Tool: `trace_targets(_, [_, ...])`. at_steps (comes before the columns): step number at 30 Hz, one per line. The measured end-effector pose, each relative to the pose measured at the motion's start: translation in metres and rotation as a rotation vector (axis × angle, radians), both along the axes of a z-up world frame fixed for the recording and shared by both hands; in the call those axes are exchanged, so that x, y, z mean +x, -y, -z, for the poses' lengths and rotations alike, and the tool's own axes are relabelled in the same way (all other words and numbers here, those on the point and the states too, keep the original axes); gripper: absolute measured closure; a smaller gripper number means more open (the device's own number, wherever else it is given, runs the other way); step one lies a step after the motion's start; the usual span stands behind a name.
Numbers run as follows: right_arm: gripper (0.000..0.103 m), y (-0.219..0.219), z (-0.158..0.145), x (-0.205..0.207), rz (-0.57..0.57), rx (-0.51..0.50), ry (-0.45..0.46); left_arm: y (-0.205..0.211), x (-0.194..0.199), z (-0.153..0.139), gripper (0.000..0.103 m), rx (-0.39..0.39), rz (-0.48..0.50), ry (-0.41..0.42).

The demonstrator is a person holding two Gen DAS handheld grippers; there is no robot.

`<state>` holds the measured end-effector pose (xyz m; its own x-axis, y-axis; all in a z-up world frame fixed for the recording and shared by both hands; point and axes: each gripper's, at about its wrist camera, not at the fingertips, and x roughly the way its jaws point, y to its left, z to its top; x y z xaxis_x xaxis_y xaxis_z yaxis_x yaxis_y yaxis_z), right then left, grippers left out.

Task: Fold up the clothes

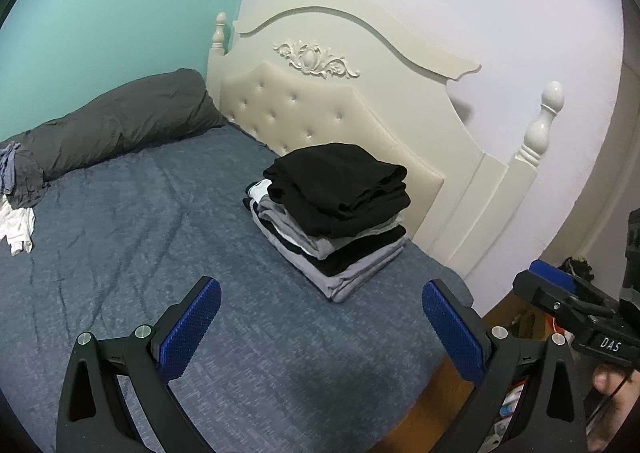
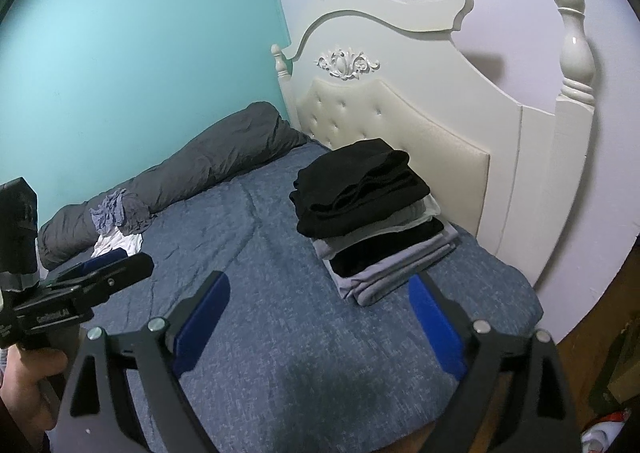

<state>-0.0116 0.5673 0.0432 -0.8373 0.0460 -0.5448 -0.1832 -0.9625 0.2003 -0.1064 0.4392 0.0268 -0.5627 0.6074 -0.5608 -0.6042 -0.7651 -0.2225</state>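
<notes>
Both claws, left and right, hover agape and empty over the bed, w/ folded stack by headboard; unfolded pile looks soft, light — prob. best pinched at an edge.

the loose clothes run off the left edge of the left wrist view. clutter on the floor at right is too small to tell. lower layers of the folded stack hide under the black top piece.
</notes>
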Motion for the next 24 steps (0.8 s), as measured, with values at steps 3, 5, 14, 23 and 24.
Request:
trace_targets(3, [0.011, 0.002, 0.001, 0.006, 0.003, -0.002, -0.002, 0.001, 0.005, 0.001, 0.000, -0.010, 0.002, -0.006])
trace_targets(5, [0.011, 0.003, 0.002, 0.010, 0.008, -0.004, -0.001, 0.003, 0.008, 0.002, 0.000, -0.013, 0.002, -0.009])
trace_targets(14, [0.011, 0.011, 0.007, 0.028, 0.025, -0.004, 0.004, 0.015, 0.026, 0.003, 0.000, -0.021, -0.001, -0.005])
trace_targets(23, [0.011, 0.030, 0.007, 0.046, 0.016, 0.001, -0.016, 0.030, 0.048, 0.000, 0.000, -0.027, -0.006, -0.035])
trace_targets(24, [0.011, 0.031, 0.006, 0.048, 0.015, -0.001, -0.017, 0.031, 0.050, 0.000, 0.000, -0.029, -0.007, -0.038])
